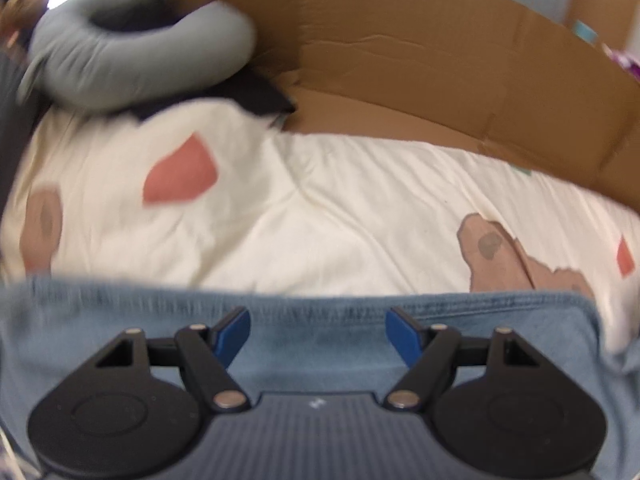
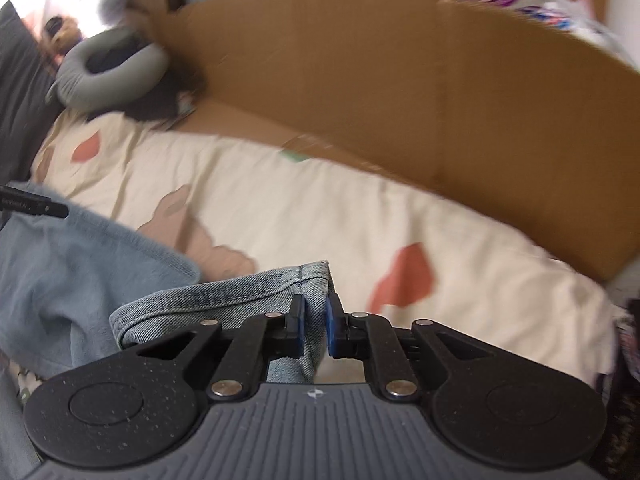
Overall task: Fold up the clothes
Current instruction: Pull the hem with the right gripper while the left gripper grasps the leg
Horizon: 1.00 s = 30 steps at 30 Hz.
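**Denim hem pinched on the right, left jaws wide above the cloth**

On the bed, a pair of light blue jeans (image 2: 80, 272) lies across a cream sheet (image 2: 320, 216) printed with red and tan patches. The right wrist view shows what the other does not: a stitched hem corner of the jeans stands up between the blue pads, and the right gripper (image 2: 316, 326) has its jaws drawn narrow and pressed on that denim, with the fold lifted off the sheet. To its left the rest of the cloth lies rumpled, and a dark tool tip pokes in from the left edge of that view.

The left wrist view shows the jeans only as a flat band of denim (image 1: 320, 344) with its hem running straight across under the left gripper (image 1: 318, 332), whose jaws stand wide apart with nothing clamped between them; whether the pads touch the cloth cannot be told.

Beyond the sheet, both views show a brown cardboard wall (image 1: 440, 60) and a grey neck pillow (image 1: 132, 60) at the far left. Only the right wrist view catches purple and white packaging (image 2: 532, 4) behind the cardboard.
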Available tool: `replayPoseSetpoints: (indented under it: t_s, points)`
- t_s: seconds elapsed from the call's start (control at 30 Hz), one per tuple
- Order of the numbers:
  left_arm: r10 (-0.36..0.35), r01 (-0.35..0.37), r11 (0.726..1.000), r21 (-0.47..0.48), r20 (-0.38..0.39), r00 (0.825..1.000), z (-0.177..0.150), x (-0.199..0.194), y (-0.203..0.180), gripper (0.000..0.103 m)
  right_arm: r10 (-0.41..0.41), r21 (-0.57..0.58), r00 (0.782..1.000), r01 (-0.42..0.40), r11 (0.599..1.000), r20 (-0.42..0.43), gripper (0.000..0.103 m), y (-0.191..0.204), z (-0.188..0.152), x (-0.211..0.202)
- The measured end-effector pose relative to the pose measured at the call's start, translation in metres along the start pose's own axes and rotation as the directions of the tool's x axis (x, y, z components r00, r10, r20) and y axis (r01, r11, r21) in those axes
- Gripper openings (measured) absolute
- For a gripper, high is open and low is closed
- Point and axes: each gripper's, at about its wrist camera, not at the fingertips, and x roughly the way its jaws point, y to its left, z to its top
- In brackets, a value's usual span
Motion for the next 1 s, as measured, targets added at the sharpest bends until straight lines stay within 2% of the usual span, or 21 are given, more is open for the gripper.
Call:
replayPoseSetpoints:
  t_s: [0.1, 0.23, 0.4, 0.47, 0.5, 0.57, 0.63, 0.67, 0.73, 0.8, 0.87, 0.97, 1.0]
  points:
    - [0.003, -0.004, 0.987, 0.161, 0.006, 1.0, 0.008, 0.004, -0.005, 0.077, -0.054, 0.04, 0.998, 0.054, 0.998, 0.01, 0.008, -0.016, -0.004, -0.012]
    - [0.0, 0.013, 0.925, 0.379, -0.034, 0.999, 0.01, 0.014, -0.007, 0.077, -0.131, 0.093, 0.991, 0.129, 0.987, 0.019, 0.007, -0.037, -0.01, -0.028]
    - [0.005, 0.067, 0.845, 0.53, -0.133, 0.991, 0.013, 0.03, -0.002, 0.074, -0.226, 0.154, 0.974, 0.219, 0.964, 0.029, 0.006, -0.058, -0.016, -0.044]
    - [-0.016, 0.117, 0.806, 0.581, -0.176, 0.984, 0.012, 0.035, -0.002, 0.074, -0.255, 0.166, 0.967, 0.246, 0.955, 0.031, 0.006, -0.064, -0.018, -0.048]
    - [-0.011, 0.128, 0.797, 0.591, -0.197, 0.98, 0.013, 0.04, 0.0, 0.074, -0.268, 0.171, 0.963, 0.259, 0.951, 0.033, 0.006, -0.066, -0.019, -0.05]
    - [0.02, 0.131, 0.79, 0.599, -0.239, 0.971, 0.015, 0.052, 0.003, 0.065, -0.291, 0.18, 0.956, 0.281, 0.943, 0.036, 0.006, -0.071, -0.02, -0.054]
    - [0.012, 0.169, 0.782, 0.6, -0.287, 0.958, 0.015, 0.06, 0.005, 0.048, -0.317, 0.187, 0.948, 0.306, 0.933, 0.032, 0.006, -0.077, -0.022, -0.057]
    - [0.01, 0.183, 0.776, 0.604, -0.302, 0.953, 0.015, 0.062, 0.005, 0.044, -0.329, 0.191, 0.944, 0.318, 0.929, 0.027, 0.006, -0.08, -0.024, -0.057]
    - [0.011, 0.198, 0.756, 0.624, -0.314, 0.949, 0.015, 0.062, 0.004, 0.019, -0.341, 0.198, 0.94, 0.331, 0.923, 0.02, 0.006, -0.086, -0.027, -0.058]
    - [0.004, 0.206, 0.746, 0.633, -0.314, 0.95, 0.017, 0.059, 0.005, 0.011, -0.349, 0.205, 0.937, 0.339, 0.918, 0.013, 0.006, -0.091, -0.031, -0.058]
    - [-0.003, 0.206, 0.742, 0.639, -0.304, 0.953, 0.021, 0.055, 0.007, 0.008, -0.353, 0.207, 0.935, 0.344, 0.916, 0.01, 0.006, -0.093, -0.032, -0.056]
    - [-0.025, 0.197, 0.778, 0.596, -0.285, 0.958, 0.035, 0.05, 0.015, 0.005, -0.36, 0.199, 0.933, 0.351, 0.915, 0.012, 0.006, -0.095, -0.031, -0.053]
    - [-0.027, 0.196, 0.782, 0.592, -0.282, 0.959, 0.037, 0.049, 0.018, 0.004, -0.367, 0.195, 0.93, 0.357, 0.914, 0.016, 0.006, -0.095, -0.029, -0.052]
